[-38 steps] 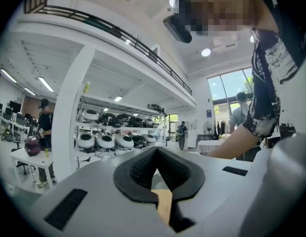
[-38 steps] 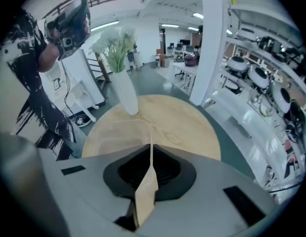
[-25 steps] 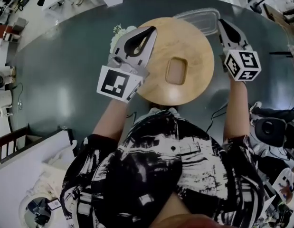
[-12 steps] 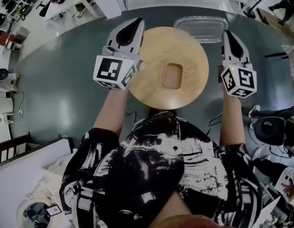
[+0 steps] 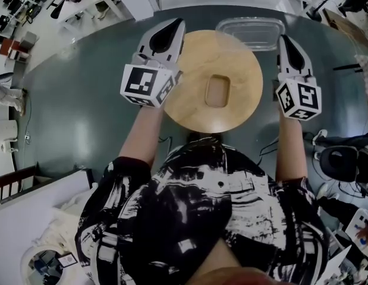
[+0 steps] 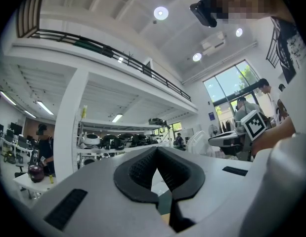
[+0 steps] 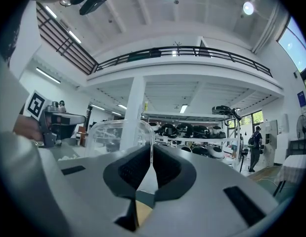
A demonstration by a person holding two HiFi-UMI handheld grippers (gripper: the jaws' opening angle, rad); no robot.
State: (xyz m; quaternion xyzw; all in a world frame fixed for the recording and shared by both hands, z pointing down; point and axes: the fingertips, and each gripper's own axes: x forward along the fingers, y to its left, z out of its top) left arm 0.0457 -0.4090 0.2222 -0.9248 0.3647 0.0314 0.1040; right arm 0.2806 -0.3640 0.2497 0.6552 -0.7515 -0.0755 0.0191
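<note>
In the head view my right gripper (image 5: 286,41) stands off the right side of a round wooden table (image 5: 234,55), shut on the rim of a clear plastic container (image 5: 250,33) held beyond the table's far edge. The right gripper view shows that thin clear rim (image 7: 118,132) pinched between the jaws of the gripper (image 7: 152,149). My left gripper (image 5: 170,29) hangs over the table's left edge with its jaws shut and nothing in them; it (image 6: 156,151) points out at the hall. The table has a rectangular recess (image 5: 217,91) at its middle.
The table stands on a dark grey-green floor (image 5: 76,117). A white pillar (image 6: 68,122) and shelves of white and black gear (image 6: 113,139) lie ahead of the left gripper. White desks (image 5: 94,2) stand at the far left, a black chair (image 5: 341,162) at the right.
Both grippers tilted upward, so their views swung from the tabletop to the hall and ceiling. In the head view the clear container shifted slightly with the right gripper; the left gripper barely moved.
</note>
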